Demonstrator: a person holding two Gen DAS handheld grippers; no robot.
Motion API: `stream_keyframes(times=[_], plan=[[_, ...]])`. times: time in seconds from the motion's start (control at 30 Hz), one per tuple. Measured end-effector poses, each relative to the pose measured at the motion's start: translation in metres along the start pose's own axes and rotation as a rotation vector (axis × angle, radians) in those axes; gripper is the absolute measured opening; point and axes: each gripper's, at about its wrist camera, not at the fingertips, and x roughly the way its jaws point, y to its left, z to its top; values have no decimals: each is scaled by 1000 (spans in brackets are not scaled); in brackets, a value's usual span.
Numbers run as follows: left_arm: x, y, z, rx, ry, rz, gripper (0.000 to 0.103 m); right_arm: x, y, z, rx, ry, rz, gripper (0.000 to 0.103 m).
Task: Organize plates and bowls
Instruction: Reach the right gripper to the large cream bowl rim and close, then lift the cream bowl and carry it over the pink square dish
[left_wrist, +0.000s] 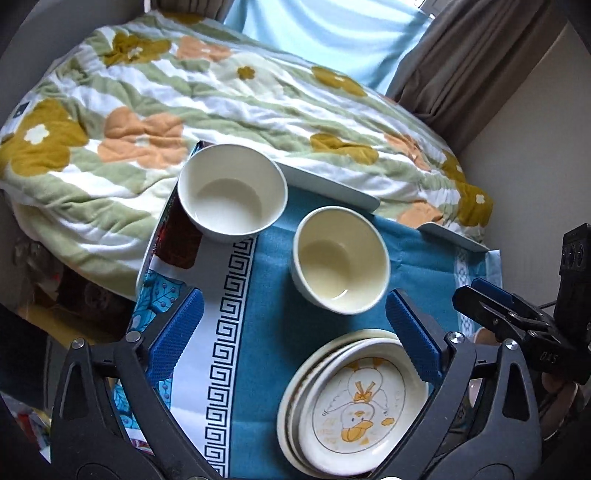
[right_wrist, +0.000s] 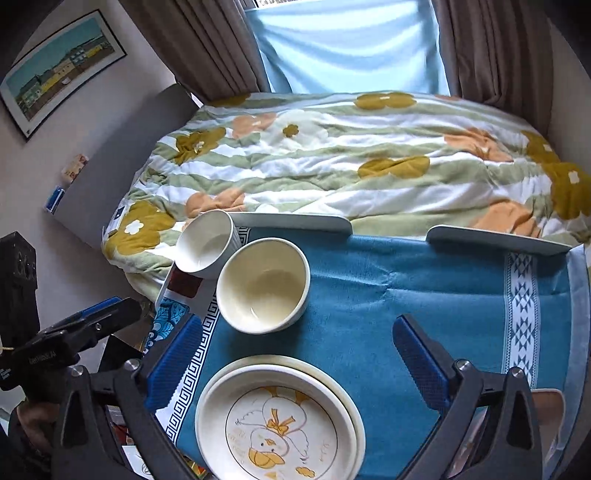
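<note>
A stack of cream plates (left_wrist: 354, 402), the top one printed with a yellow duck, lies at the near edge of the blue cloth; it also shows in the right wrist view (right_wrist: 280, 421). A cream bowl (left_wrist: 341, 258) stands upright behind it, also in the right wrist view (right_wrist: 263, 284). A white bowl (left_wrist: 232, 192) stands further back left at the tray's corner, also in the right wrist view (right_wrist: 207, 243). My left gripper (left_wrist: 295, 332) is open and empty above the plates. My right gripper (right_wrist: 299, 354) is open and empty, hovering over the plates.
The dishes rest on a white tray (right_wrist: 498, 238) covered by a blue patterned cloth (right_wrist: 424, 295). A bed with a flowered quilt (right_wrist: 351, 158) lies behind it. Curtains (right_wrist: 207, 40) and a window are at the back. The right gripper's body shows at the left wrist view's right edge (left_wrist: 517, 317).
</note>
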Motion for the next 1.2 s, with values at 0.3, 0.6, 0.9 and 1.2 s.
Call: stream_keyframes(times=[0.3,0.6,0.9,1.2], plan=[[83,9,21,-30,175,-83,61,74,-9,14,79,141,-5,75],[121,9,33,-20,264,-108,14,108,-18,19,124,244,27,37],[116,-6,39,80,255,-50,13,112,-13,19,145,257,34,15],[87,-26,42,155,213,-64,13,82,-9,20,163,191,3,15]])
